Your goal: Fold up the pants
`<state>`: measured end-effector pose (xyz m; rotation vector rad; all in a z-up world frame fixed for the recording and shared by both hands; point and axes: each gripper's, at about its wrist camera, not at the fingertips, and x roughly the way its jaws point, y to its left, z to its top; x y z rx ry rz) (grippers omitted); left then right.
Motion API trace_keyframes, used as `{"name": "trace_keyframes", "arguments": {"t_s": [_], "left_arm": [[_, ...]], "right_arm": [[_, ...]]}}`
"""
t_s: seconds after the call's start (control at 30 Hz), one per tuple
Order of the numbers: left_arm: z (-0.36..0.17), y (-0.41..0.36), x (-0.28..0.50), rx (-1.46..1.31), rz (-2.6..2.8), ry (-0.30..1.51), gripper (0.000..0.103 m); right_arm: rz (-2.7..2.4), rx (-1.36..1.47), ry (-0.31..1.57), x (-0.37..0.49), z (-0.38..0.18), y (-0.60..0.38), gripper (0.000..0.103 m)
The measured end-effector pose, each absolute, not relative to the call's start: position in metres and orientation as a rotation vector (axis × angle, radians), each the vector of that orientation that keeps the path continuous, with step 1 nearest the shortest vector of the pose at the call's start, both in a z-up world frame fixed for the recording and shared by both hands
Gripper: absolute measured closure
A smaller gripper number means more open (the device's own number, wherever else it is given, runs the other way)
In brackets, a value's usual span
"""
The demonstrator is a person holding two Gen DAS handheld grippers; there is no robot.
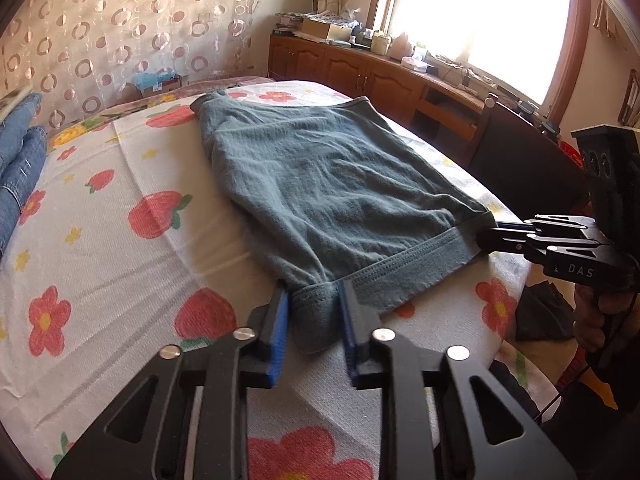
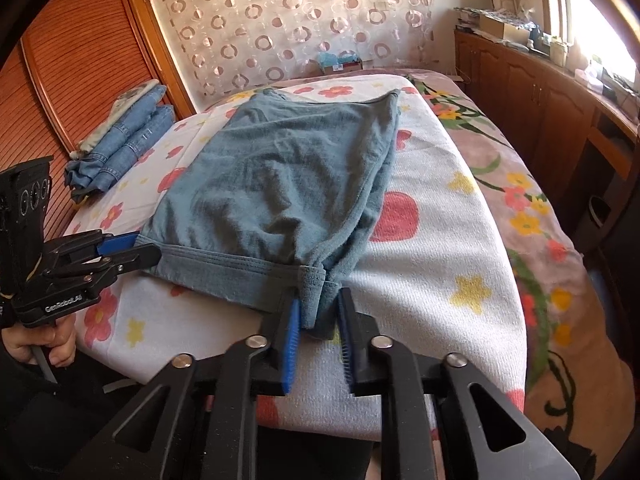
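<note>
Grey-blue pants (image 1: pixel 320 184) lie folded flat on a white cover printed with red flowers (image 1: pixel 120 260), with the hem toward me. My left gripper (image 1: pixel 314 306) is shut on the near left corner, and the fabric bunches between its blue pads (image 1: pixel 282 316). My right gripper (image 1: pixel 486 238) pinches the other near corner from the right. In the right wrist view the pants (image 2: pixel 280 168) run away from me. There the right gripper (image 2: pixel 319 312) is shut on a bunched corner, and the left gripper (image 2: pixel 138 250) clamps the hem's left end.
Folded jeans (image 2: pixel 120 140) lie at the cover's far left edge by a wooden wardrobe (image 2: pixel 80 60). A flowered pink blanket (image 2: pixel 500 184) covers the bed's right side. Wooden cabinets (image 1: pixel 360 68) with clutter stand under the window. A dark chair (image 1: pixel 520 168) stands close to the right edge.
</note>
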<state>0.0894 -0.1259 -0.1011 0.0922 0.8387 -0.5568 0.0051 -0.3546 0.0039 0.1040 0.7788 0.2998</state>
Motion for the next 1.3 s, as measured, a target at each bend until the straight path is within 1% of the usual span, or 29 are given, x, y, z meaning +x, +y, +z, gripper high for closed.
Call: {"name": "trace_keyframes", "arguments": {"t_s": [0.1, 0.27, 0.4, 0.57, 0.8, 0.87, 1.0, 1.13, 1.3], "left_arm": [[-0.095, -0.127, 0.086, 0.100, -0.558, 0.821, 0.090], [-0.075, -0.129, 0.080, 0.102, -0.569, 0.780, 0.091], [-0.048, -0.130, 0.084, 0.100, -0.595, 0.735, 0.091], [-0.001, -0.116, 0.093, 0.083, -0.572, 0.646, 0.091], [0.077, -0.089, 0.082, 0.062, -0.544, 0.500, 0.091], [0.090, -0.084, 0.085, 0.076, -0.522, 0.481, 0.091], [0.103, -0.073, 0.108, 0.090, -0.475, 0.474, 0.091], [0.105, -0.066, 0.143, 0.102, -0.421, 0.472, 0.091], [0.132, -0.044, 0.177, 0.095, -0.328, 0.421, 0.091]], "right_arm": [[0.321, 0.100, 0.738, 0.000, 0.015, -0.354, 0.092], [0.340, 0.096, 0.688, -0.002, 0.036, -0.354, 0.092], [0.355, 0.075, 0.629, 0.000, 0.059, -0.354, 0.093], [0.376, 0.052, 0.515, -0.003, 0.107, -0.354, 0.093], [0.448, 0.024, 0.377, -0.019, 0.173, -0.345, 0.093], [0.461, -0.005, 0.358, -0.018, 0.186, -0.338, 0.093], [0.496, -0.025, 0.360, 0.009, 0.197, -0.324, 0.093], [0.506, -0.062, 0.387, 0.071, 0.204, -0.309, 0.093], [0.502, -0.060, 0.343, 0.127, 0.227, -0.290, 0.093]]}}
